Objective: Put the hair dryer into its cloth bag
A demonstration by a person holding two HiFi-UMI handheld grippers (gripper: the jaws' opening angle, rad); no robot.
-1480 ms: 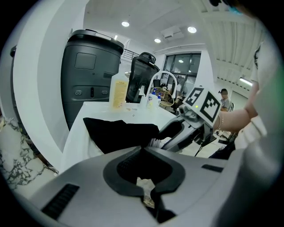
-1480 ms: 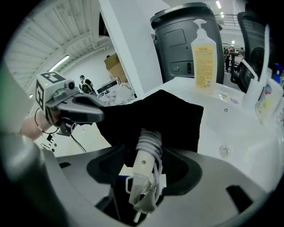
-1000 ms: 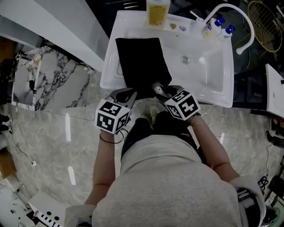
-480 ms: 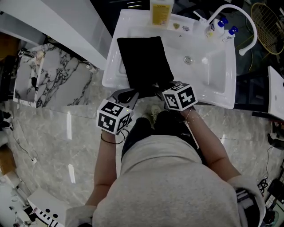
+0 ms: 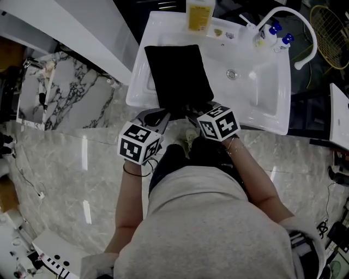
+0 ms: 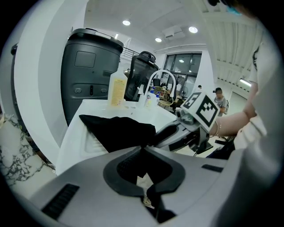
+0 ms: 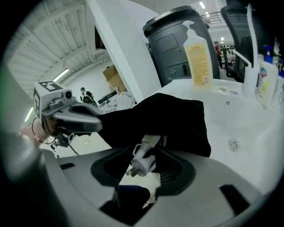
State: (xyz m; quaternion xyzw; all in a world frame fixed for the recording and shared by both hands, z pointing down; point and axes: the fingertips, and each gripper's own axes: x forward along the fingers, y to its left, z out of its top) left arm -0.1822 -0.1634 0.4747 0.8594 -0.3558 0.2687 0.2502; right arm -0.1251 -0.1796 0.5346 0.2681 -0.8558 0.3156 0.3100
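The black cloth bag [image 5: 177, 73] lies flat across the left side of the white sink [image 5: 262, 82], its mouth toward me. My left gripper [image 5: 163, 115] is shut on the near edge of the bag [image 6: 117, 131]. My right gripper [image 5: 192, 111] is at the mouth just to the right. Its jaws are opening, and a white plug [image 7: 143, 162] lies loose between them. The plug's short white cable [image 7: 151, 141] runs up under the bag's edge [image 7: 164, 119]. The hair dryer's body is hidden.
A yellow soap bottle [image 5: 199, 13] stands on the sink's back rim. Small bottles with blue caps [image 5: 278, 32] and a curved white faucet [image 5: 297, 27] are at the back right. The drain [image 5: 232, 73] lies right of the bag. Marble floor surrounds the sink.
My right gripper has shifted a little left toward the bag's mouth and rolled slightly. The left gripper and the bag have stayed put.
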